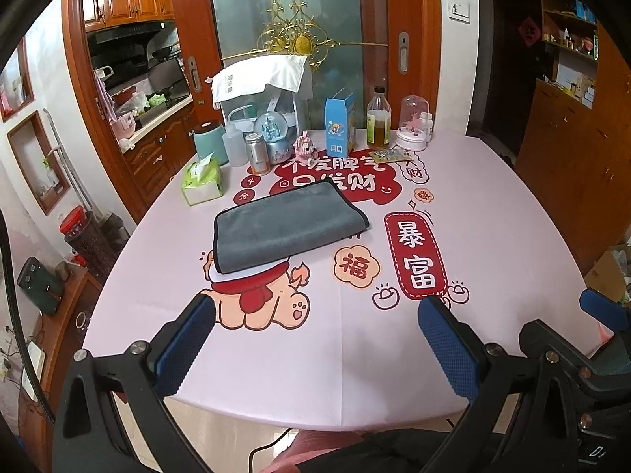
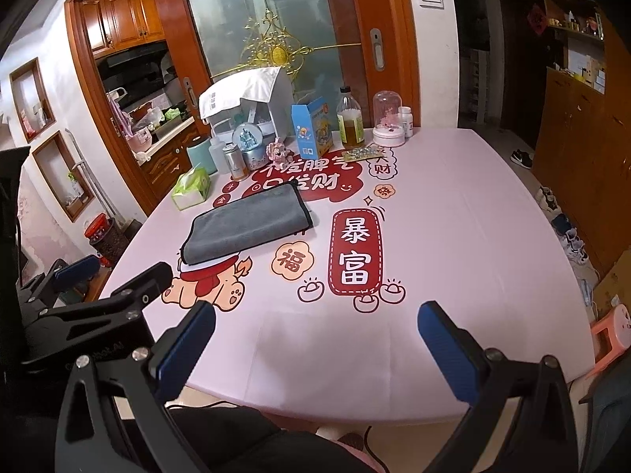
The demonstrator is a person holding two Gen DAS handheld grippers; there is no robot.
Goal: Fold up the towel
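Note:
A grey towel point(image 1: 290, 226) with a black hem lies folded flat in a rectangle on the pink table point(image 1: 493, 213), partly over a cartoon print. It also shows in the right wrist view point(image 2: 246, 222). My left gripper point(image 1: 315, 303) is open and empty, held above the table's near edge, well short of the towel. My right gripper point(image 2: 317, 309) is open and empty, also at the near edge, to the right of the towel. The left gripper's fingers point(image 2: 75, 268) show at the left of the right wrist view.
At the table's far side stand a green tissue pack point(image 1: 202, 181), a teal canister point(image 1: 209, 144), bottles, a snow globe point(image 1: 272, 134), a blue carton point(image 1: 339, 124), an oil bottle point(image 1: 378, 118) and a glass dome point(image 1: 412, 124). A pink stool point(image 2: 611, 335) stands at the right.

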